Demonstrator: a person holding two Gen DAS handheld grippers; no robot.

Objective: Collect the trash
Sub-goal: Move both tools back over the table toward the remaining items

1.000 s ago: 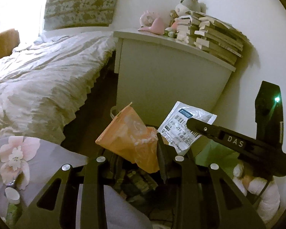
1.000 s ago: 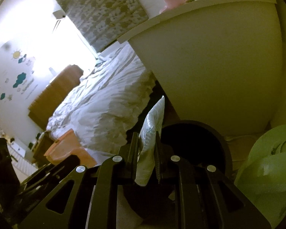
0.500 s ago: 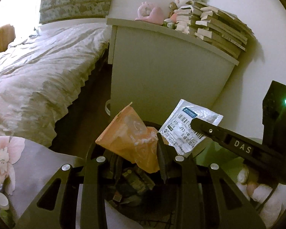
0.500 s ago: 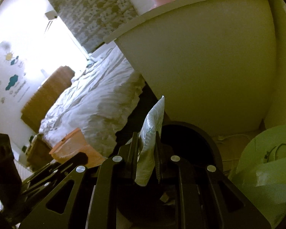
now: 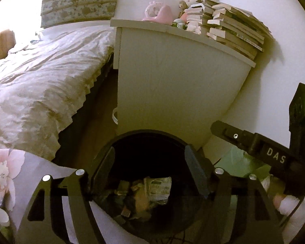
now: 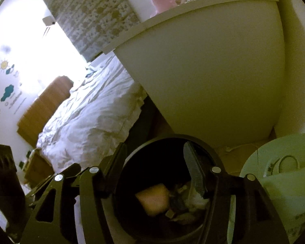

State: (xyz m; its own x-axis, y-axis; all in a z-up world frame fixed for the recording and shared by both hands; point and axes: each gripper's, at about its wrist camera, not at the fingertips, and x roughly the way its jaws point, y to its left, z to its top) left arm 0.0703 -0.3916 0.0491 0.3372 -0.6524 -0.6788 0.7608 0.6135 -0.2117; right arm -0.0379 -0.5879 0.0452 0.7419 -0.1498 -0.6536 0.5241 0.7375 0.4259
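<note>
A round black trash bin point(image 5: 148, 136) stands on the floor below both grippers; it also shows in the right wrist view point(image 6: 168, 140). My left gripper point(image 5: 150, 162) is open and empty right over the bin's mouth. Inside lie the white labelled wrapper point(image 5: 158, 187) and the orange bag point(image 5: 141, 201) among other scraps. My right gripper point(image 6: 154, 160) is open and empty over the same bin. In its view the orange bag point(image 6: 154, 201) and the white wrapper point(image 6: 195, 200) lie at the bottom.
A white dresser point(image 5: 172, 85) with stacked books point(image 5: 231, 30) and toys stands just behind the bin. A bed point(image 5: 36, 75) with a pale duvet is on the left. A light green bag point(image 6: 282, 185) sits to the bin's right, against the wall.
Both grippers have opened. The orange bag left the left gripper and the white wrapper left the right gripper; both now lie in the bin.
</note>
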